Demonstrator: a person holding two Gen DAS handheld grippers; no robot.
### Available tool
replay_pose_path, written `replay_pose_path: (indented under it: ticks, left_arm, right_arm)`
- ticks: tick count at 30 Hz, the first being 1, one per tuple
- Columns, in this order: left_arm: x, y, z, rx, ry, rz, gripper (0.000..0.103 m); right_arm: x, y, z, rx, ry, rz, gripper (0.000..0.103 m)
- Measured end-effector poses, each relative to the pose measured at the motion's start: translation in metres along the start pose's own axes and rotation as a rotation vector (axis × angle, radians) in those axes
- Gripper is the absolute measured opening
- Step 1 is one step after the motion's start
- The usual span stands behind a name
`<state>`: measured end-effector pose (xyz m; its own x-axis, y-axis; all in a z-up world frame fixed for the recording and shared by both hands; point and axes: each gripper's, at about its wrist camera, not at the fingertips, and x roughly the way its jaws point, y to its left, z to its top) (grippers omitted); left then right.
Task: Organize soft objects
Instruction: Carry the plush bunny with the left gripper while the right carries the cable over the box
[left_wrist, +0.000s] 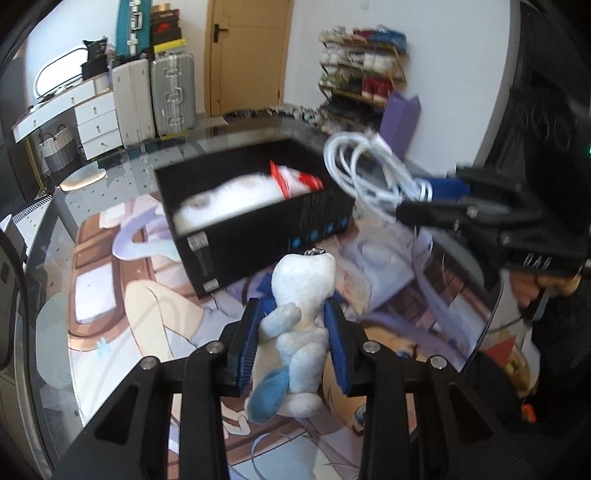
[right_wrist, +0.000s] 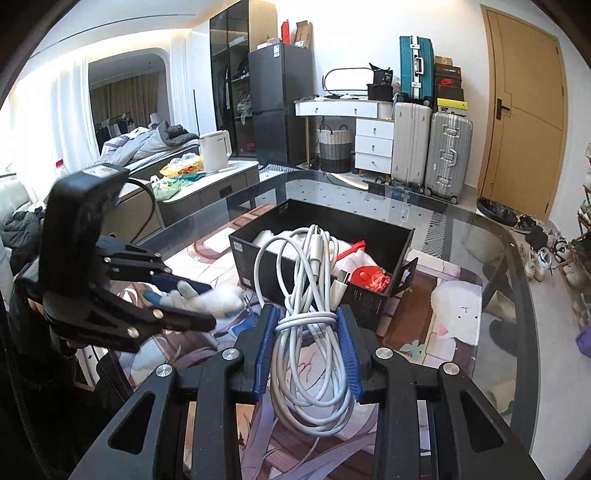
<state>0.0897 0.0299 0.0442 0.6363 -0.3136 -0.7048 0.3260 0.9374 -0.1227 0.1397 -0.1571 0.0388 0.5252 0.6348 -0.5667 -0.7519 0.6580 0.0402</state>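
Plush toy (left_wrist: 295, 332), white w/ pale blue limbs & tail, sits pinched betw. the blue pads of the left gripper (left_wrist: 295, 314); fingers closed onto its body, head poking out past the tips w/ a small metal chain on top. It hangs above the printed mat (left_wrist: 122, 306), just short of the near wall of the black box (left_wrist: 258, 236). In the right wrist view the same toy (right_wrist: 207, 299) shows at the tips of the left gripper (right_wrist: 199, 295), to the left of the box (right_wrist: 325, 254) and a bit nearer the camera.

Coiled white cable (right_wrist: 314, 321) is clamped in the right gripper (right_wrist: 304, 314), pads pressed on the bundle's wrapped waist; loops stick up in front of the box and hang down behind the pads. A USB plug shows on the right side of the bundle. From the left wrist view the cable (left_wrist: 369, 173) & right gripper (left_wrist: 417, 199) hover at the box's right corner, blurred.

Inside the box: sth white & soft (left_wrist: 229, 195) fills the left part, a red-and-white packet (left_wrist: 295, 181) lies at the right end. Box rests on the mat, which covers the glass table (right_wrist: 480, 236).

Beyond the box, far side of the table: silver suitcases (right_wrist: 432, 147), white drawer unit (right_wrist: 373, 146), wooden door (right_wrist: 524, 110).
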Motion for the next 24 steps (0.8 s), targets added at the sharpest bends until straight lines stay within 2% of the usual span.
replay_pose_path:
  ticks: [5, 11, 17, 24]
  left_arm:
    - [-0.018, 0.008, 0.014, -0.052, -0.095, 0.014, 0.033]
    - [-0.027, 0.021, 0.040, -0.064, -0.160, 0.053, 0.033]
    - [-0.018, 0.031, 0.065, -0.051, -0.185, 0.090, 0.033]
    - [0.002, 0.045, 0.080, -0.072, -0.172, 0.107, 0.033]
  right_arm:
    - [-0.005, -0.005, 0.004, 0.031, -0.027, -0.029, 0.033]
    - [-0.006, -0.013, 0.009, 0.076, -0.054, -0.053, 0.033]
    - [0.001, -0.019, 0.021, 0.089, -0.053, -0.069, 0.033]
    - [0.016, -0.030, 0.038, 0.105, -0.049, -0.080, 0.033]
